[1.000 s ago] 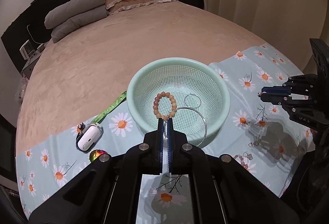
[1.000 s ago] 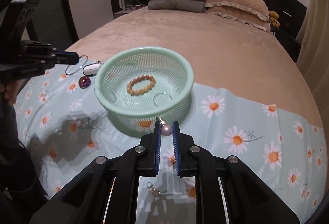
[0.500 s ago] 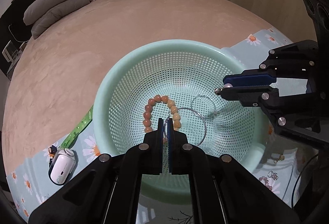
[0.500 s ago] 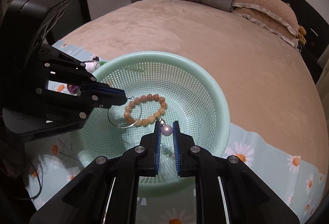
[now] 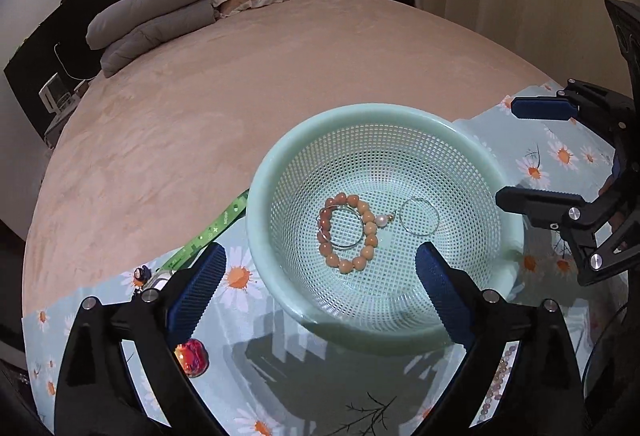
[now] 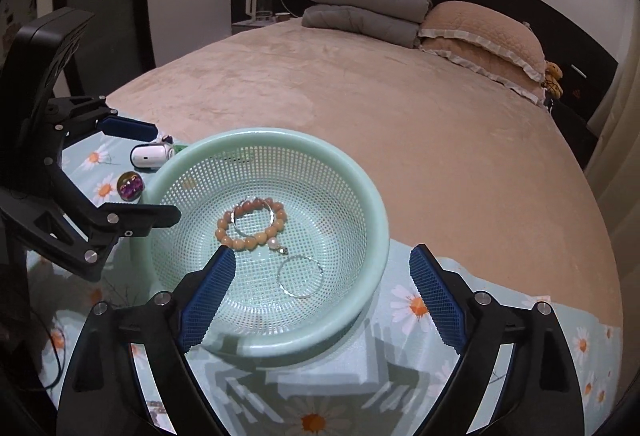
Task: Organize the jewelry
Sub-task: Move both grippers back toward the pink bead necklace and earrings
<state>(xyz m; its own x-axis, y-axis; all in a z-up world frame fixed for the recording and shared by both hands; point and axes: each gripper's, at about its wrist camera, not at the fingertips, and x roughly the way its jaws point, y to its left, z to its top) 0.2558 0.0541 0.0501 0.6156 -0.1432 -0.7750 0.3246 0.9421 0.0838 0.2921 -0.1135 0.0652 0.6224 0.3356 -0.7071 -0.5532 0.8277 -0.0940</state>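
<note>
Where basket point(image 5: 280, 172) sits — two hoops, one bracelet point(image 5: 352, 236).

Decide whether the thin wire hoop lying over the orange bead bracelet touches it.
Touching. In the left wrist view the wire hoop overlaps the bead bracelet, crossing its beads on both sides inside the basket.

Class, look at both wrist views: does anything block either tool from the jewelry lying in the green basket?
Nothing visible does. The beaded bracelet, the pearl earring and both hoops lie uncovered in the basket, with the left tool and right tool open above it.
</note>
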